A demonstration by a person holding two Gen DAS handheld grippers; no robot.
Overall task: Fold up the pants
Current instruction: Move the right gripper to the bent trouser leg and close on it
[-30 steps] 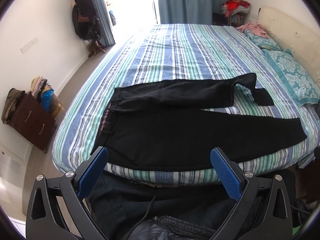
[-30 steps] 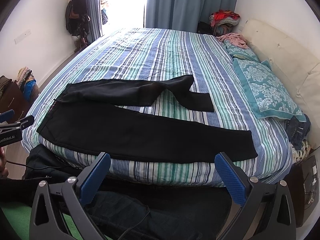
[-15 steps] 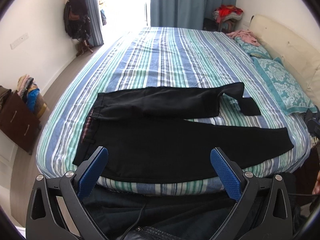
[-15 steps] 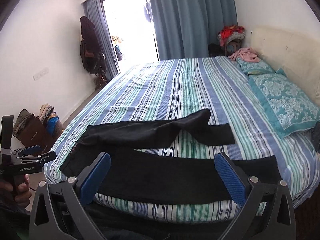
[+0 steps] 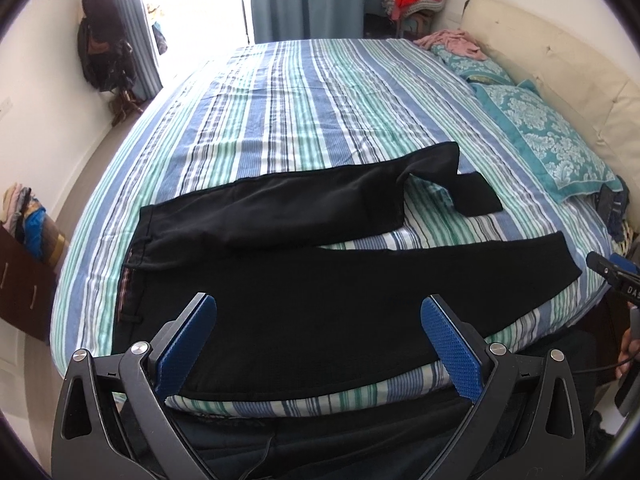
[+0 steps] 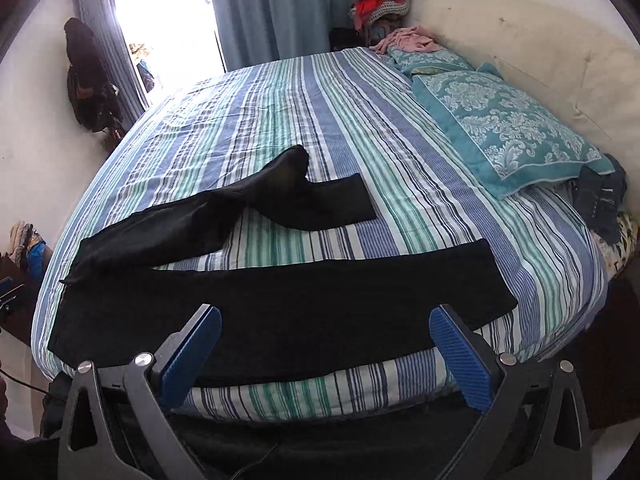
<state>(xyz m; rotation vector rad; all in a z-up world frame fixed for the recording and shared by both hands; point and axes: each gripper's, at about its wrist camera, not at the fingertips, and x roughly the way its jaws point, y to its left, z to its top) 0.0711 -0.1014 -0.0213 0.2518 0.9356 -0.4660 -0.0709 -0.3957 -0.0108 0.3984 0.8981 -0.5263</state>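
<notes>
Black pants [image 5: 304,292] [image 6: 280,308] lie spread on the striped bed [image 5: 320,100] [image 6: 320,100], waistband to the left, legs running right. The near leg lies flat along the bed's front edge. The far leg is bent, its lower end folded back toward me. My left gripper [image 5: 318,342] stands open over the near leg close to the waist, holding nothing. My right gripper [image 6: 326,354] is open over the near leg toward its hem, also holding nothing. Both hover at the bed's front edge.
Teal patterned pillows [image 5: 552,140] [image 6: 504,132] lie along the cream headboard at right. Pink clothing [image 6: 408,42] sits on the far pillow. A dark dresser with piled clothes [image 5: 24,272] stands left of the bed. Dark cloth lies below the bed's front edge.
Both grippers have moved in closer to the bed and tilted down over the near pant leg. Both stay open; the pants have not moved.
</notes>
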